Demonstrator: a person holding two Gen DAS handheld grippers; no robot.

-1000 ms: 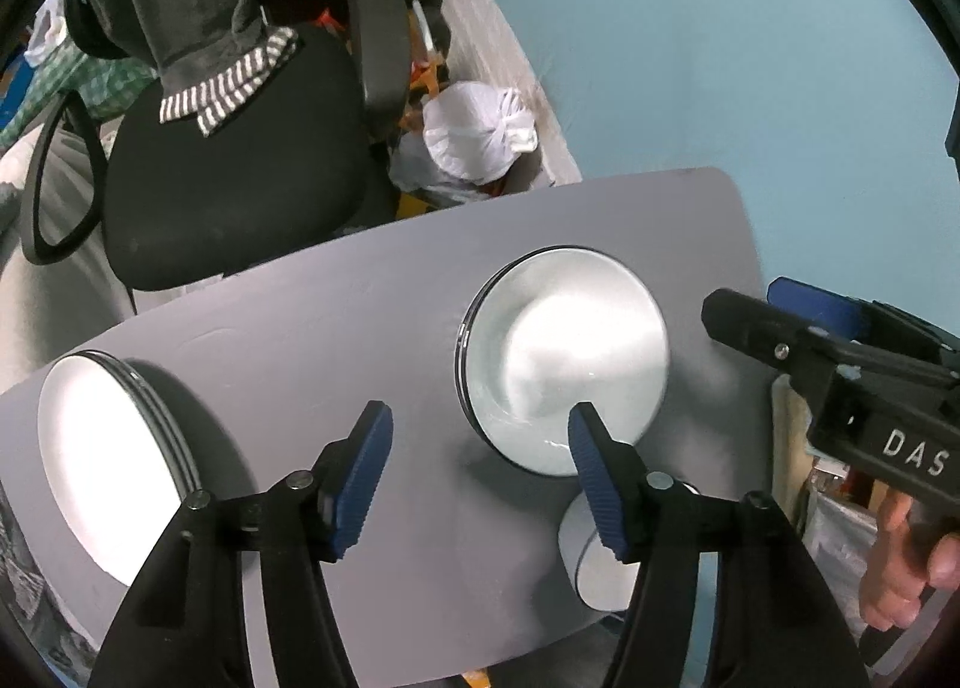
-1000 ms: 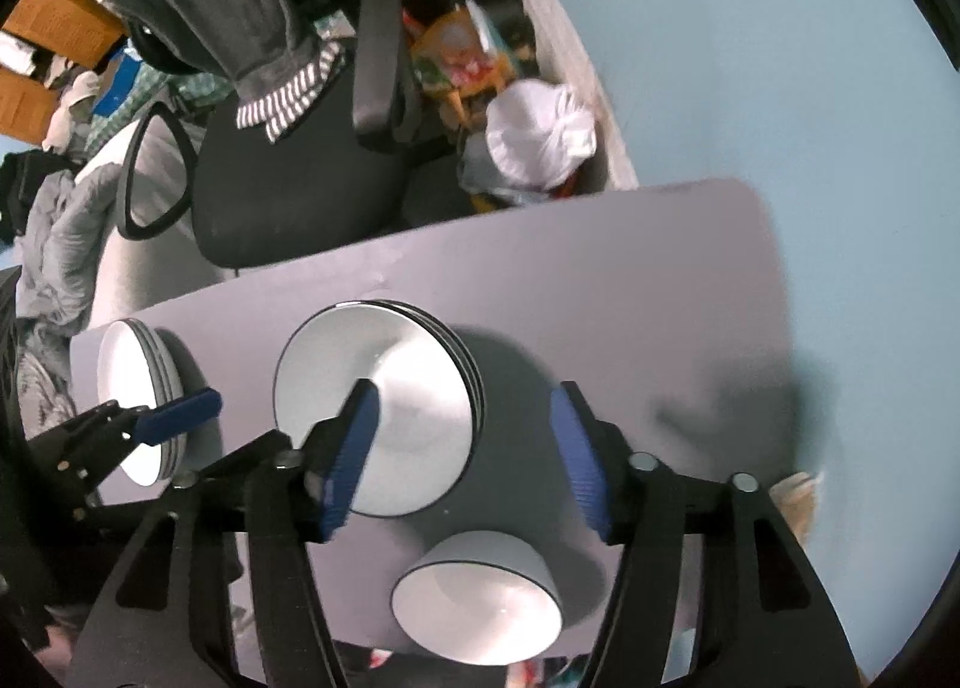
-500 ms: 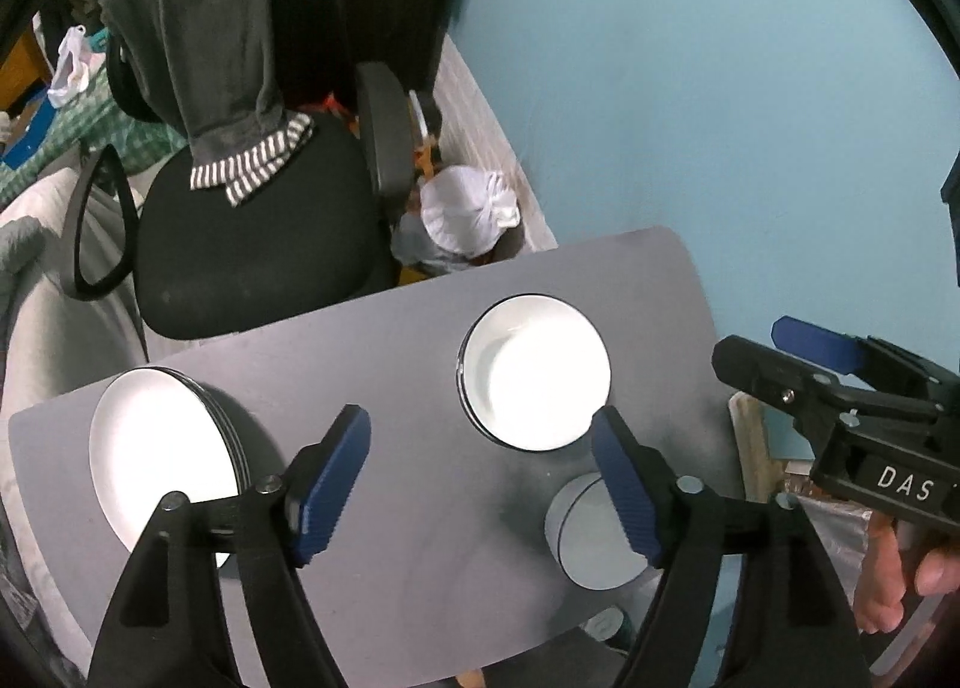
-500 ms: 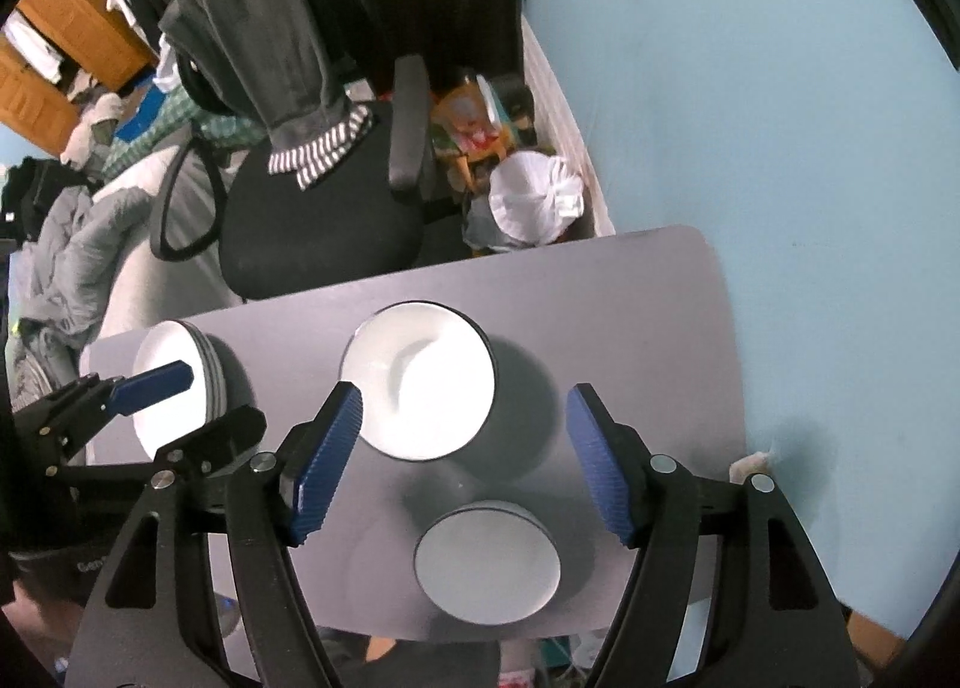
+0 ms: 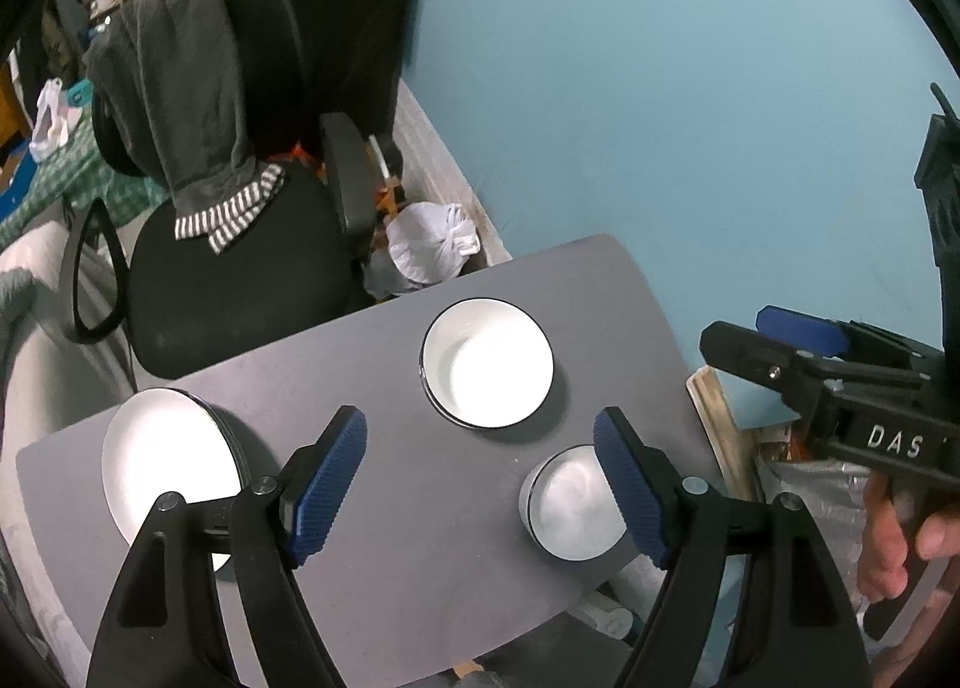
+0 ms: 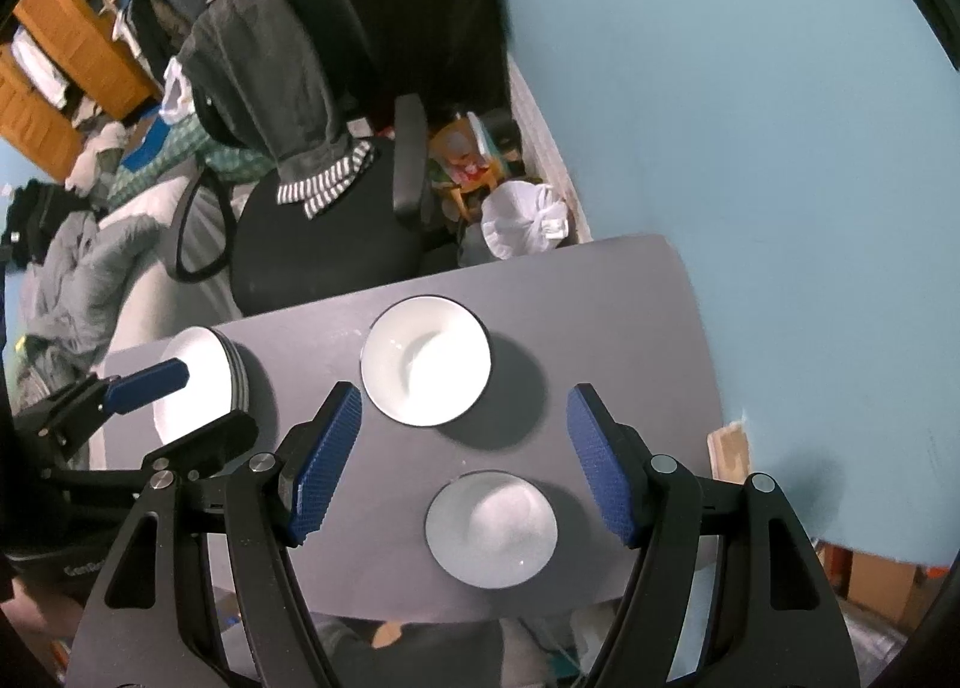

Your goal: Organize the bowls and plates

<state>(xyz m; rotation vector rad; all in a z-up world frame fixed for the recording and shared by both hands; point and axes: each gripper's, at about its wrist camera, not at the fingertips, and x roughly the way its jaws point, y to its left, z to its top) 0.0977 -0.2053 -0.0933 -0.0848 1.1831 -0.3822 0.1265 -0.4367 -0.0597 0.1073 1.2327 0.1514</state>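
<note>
- Left gripper (image 5: 480, 484) hangs above the table (image 5: 384, 364), jaws wide apart with nothing between them
- Right gripper (image 6: 462, 463) hangs over the same table, jaws apart and empty too
- Landmark: the big bowl (image 5: 486, 370) near the table's middle; white inside, thin dark rim, upright, and seemingly more than one nested
- The small bowl (image 5: 570, 514) stands just on the near side of the big bowl, apart from it, at the table's near edge; white, dark rim, pale grey outside
- The plates (image 5: 162, 472) form a stack well left of the big bowl, at the table's left edge; white, flat, with dark rims showing along the side
- My reading: nothing is held and like sits with like, so sorting looks nearly done or between steps
- If anything remains, the next move calls for lowering one gripper onto the small bowl's rim and closing gently, since glazed ware slips
</note>
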